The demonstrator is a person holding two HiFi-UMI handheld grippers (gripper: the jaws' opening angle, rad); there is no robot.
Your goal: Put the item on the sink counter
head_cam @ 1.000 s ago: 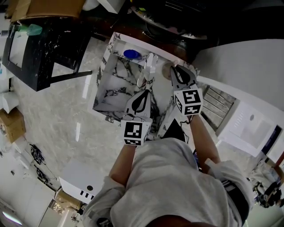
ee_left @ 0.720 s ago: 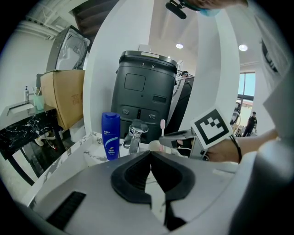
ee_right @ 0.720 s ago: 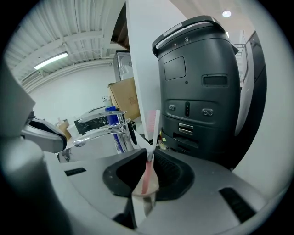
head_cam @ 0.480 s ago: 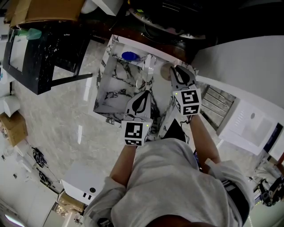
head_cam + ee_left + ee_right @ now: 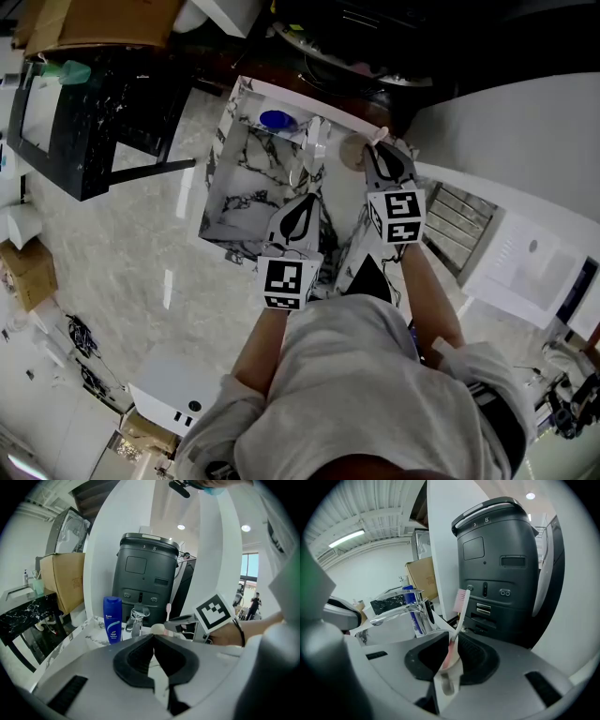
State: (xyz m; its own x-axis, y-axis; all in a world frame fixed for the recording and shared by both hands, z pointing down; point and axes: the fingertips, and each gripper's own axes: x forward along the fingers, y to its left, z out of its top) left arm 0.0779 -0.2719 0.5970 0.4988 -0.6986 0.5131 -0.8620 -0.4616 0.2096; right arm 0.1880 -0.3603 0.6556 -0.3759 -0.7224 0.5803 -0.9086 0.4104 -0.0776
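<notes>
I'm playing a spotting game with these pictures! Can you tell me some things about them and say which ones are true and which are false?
1. The right gripper holds a pink toothbrush. True.
2. The left gripper is grabbing the blue bottle. False: its fingers are shut on nothing, and the bottle stands on the counter.
3. The toothbrush's bristle end sticks up above the fingers. True.
4. The faucet is gold. False: it is shiny silver.
5. The sink counter is white with dark veins. True.
</notes>
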